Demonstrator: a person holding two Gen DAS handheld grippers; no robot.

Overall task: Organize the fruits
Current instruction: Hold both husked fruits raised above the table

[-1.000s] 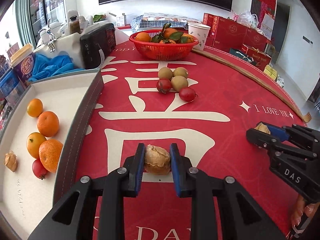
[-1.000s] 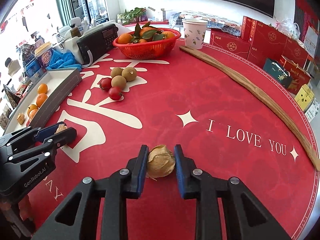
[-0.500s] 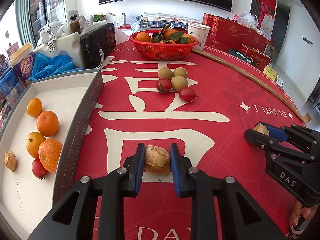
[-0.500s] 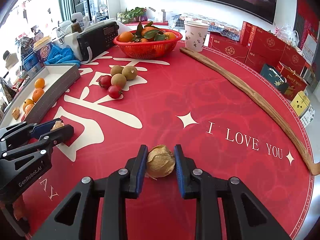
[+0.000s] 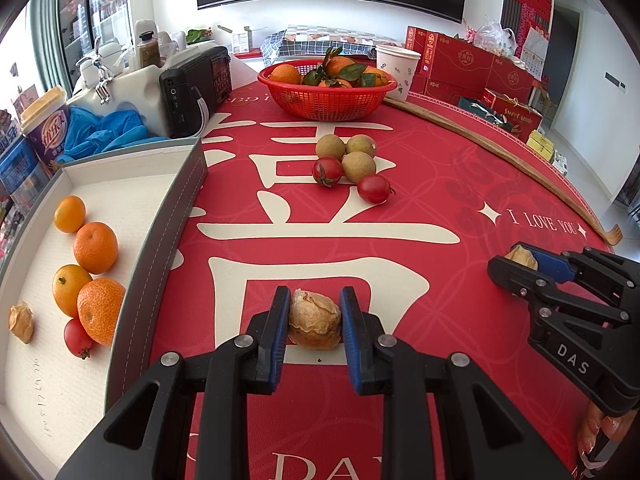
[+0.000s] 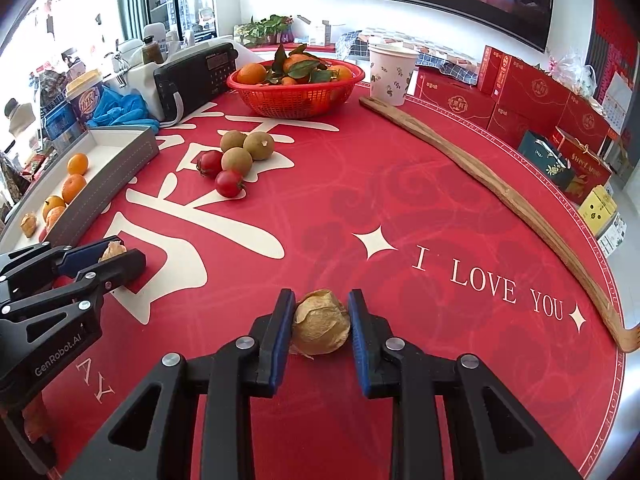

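Red cloth with cream lettering covers the counter [image 5: 440, 184], and both grippers hang low over it, each pinching a papery husked fruit. The left gripper [image 5: 315, 320] has its blue-padded fingers [image 5: 279, 320] pressed against the sides of a tan husked fruit [image 5: 315, 319], which sits above a cream stroke of the printed character. The right gripper [image 6: 320, 322] clamps a second husked fruit [image 6: 320, 321] in the same way, near the words "I LOVE YOU". Whether either fruit touches the cloth cannot be told.

To the left lies a white tray [image 5: 132, 168] with a grey stitched rim. In it are four oranges [image 5: 96, 247], a small red fruit [image 5: 78, 338] and another husked fruit [image 5: 21, 322] near the tray's left edge. Toward the middle of the counter sits a loose cluster: three brownish round fruits [image 5: 359, 166] and two cherry tomatoes [image 5: 373, 188], touching or just beside one another. Farther back stands a red mesh basket [image 5: 326, 100] of leafy oranges, with a black radio [image 5: 196, 84] to its left and a paper cup [image 5: 397, 66] to its right. A long wooden stick [image 6: 492, 188] curves along the counter's right edge.
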